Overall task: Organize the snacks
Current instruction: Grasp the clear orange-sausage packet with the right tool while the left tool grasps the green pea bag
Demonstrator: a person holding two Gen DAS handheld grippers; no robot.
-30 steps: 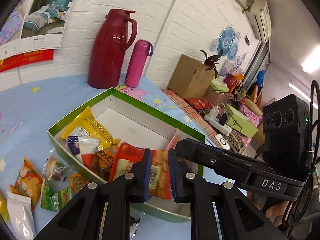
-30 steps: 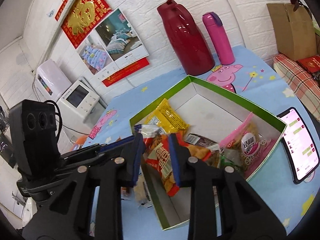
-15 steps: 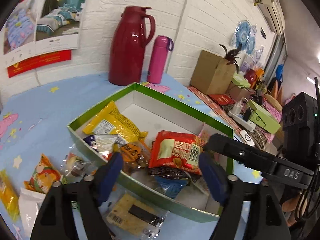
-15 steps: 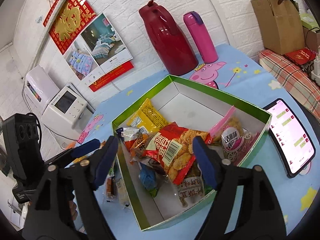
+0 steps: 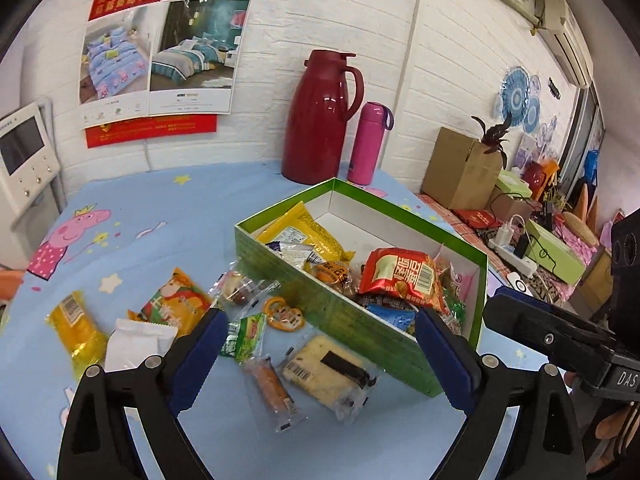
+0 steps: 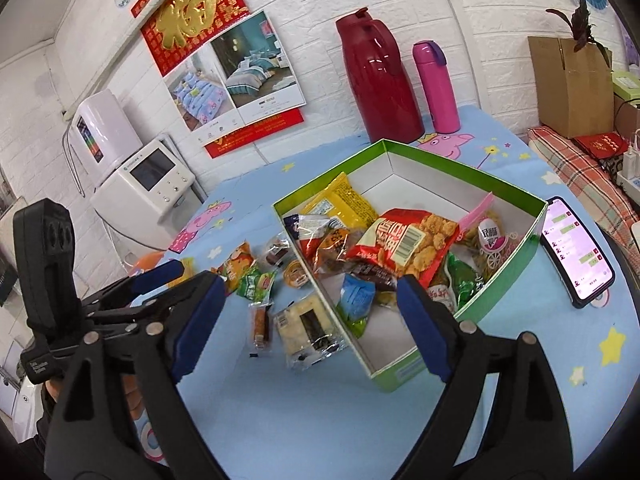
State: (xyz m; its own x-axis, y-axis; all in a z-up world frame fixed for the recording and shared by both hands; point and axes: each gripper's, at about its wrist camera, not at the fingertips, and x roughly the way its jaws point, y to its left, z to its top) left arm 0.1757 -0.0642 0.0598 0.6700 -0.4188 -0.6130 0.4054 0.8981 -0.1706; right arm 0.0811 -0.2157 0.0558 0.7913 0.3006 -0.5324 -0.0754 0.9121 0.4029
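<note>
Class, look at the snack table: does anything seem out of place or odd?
Yes. Several snack packets, such as the cracker packet and the sausage stick, lie scattered on the table outside the green box. Nothing looks spilled or torn.

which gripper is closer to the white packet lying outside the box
Left. The white packet lies right by the left gripper, beside its left finger. The right gripper hangs over the near corner of the box, farther away; the packet is hidden in its view.
</note>
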